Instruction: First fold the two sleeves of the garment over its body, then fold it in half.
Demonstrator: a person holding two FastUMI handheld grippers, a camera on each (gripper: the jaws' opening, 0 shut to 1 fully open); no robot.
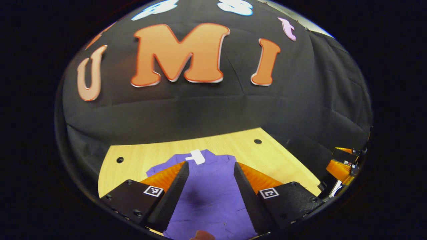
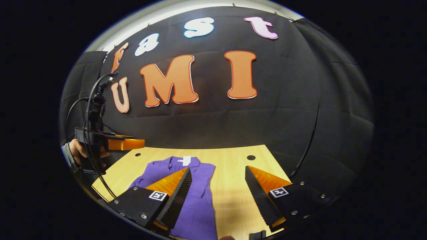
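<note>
On the wooden table, purple garment.

The garment runs past the bottom edge — its hem unseen, sleeves partly behind fingers.

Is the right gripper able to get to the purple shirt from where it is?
Probably yes. The right gripper is open, above the wooden table, with the purple shirt lying flat just below and partly between its fingers. Nothing lies between them, and the left gripper is off to the side.
</note>
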